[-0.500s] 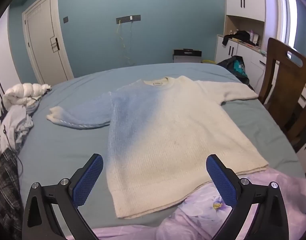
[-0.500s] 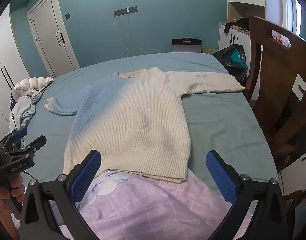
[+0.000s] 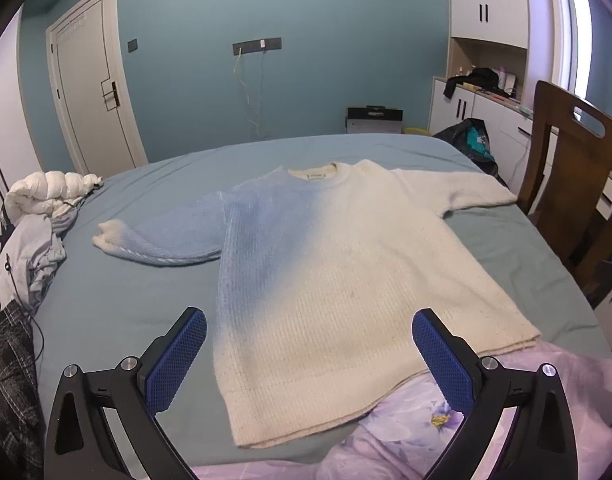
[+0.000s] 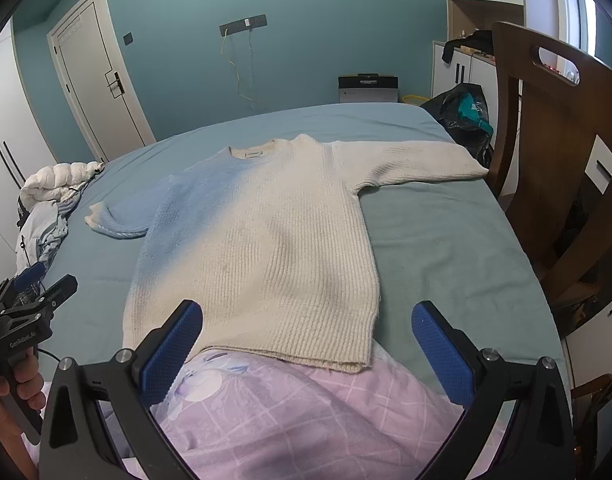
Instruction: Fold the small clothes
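Lying flat on the bed (image 3: 145, 312), the sweater (image 3: 346, 280) is soft, floppy knit (expect sag); pinch its hem corners with your left gripper (image 3: 309, 354) and right gripper (image 4: 307, 344), both gaping, empty.

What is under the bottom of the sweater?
The sweater lies on the blue bedsheet; its hem overlaps the purple quilt. Anything beneath its middle is covered.
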`<state>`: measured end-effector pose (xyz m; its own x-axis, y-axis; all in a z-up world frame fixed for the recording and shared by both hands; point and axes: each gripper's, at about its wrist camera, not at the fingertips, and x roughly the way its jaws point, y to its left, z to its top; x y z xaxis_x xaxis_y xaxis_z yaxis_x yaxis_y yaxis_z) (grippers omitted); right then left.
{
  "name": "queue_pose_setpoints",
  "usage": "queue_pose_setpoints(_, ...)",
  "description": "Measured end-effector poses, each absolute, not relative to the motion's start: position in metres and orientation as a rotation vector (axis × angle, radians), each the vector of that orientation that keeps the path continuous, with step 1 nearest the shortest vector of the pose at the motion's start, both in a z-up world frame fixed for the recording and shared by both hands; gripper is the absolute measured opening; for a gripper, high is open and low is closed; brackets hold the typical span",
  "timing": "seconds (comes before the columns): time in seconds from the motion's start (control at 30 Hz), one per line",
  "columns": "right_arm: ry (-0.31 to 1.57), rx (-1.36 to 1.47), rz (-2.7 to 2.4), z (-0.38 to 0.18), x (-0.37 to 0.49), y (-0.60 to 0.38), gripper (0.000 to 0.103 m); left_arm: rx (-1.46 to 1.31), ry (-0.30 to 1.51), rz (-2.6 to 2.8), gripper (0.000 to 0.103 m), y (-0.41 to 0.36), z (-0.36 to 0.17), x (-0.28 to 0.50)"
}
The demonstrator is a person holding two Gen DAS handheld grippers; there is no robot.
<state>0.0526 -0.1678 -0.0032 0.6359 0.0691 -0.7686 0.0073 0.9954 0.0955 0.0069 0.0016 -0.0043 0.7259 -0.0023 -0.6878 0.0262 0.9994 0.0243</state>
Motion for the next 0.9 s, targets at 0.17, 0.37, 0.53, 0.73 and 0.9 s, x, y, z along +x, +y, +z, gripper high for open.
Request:
queue_pose_setpoints(0.17, 0.882, 0.086, 0.023, -0.003, 0.055, -0.168, 0.102, 0.034, 0.77, -0.014, 0.103, 0.002, -0.014, 0.011)
queue_pose_setpoints(0.37, 0.873, 0.07, 0.024, -0.002, 0.057, -0.166, 0.102, 0.042, 0.783, 0.004, 0.103, 0.003, -0.014, 0.014)
queue_pose_setpoints(0.53, 0.862, 0.051, 0.036, 0.0, 0.056, -0.161, 0.102, 0.027, 0.704, 0.002, 0.103, 0.003, -0.01, 0.011)
queue_pose_setpoints(0.73, 0.849, 0.044, 0.045, 0.0, 0.06, -0.155, 0.102, -0.002, 0.686, -0.015, 0.103, 0.006, -0.01, 0.014)
queue_pose_setpoints(0.9, 0.858, 0.066, 0.044, -0.005, 0.071, -0.154, 0.102, -0.017, 0.664, -0.022, 0.103, 0.009, -0.014, 0.022)
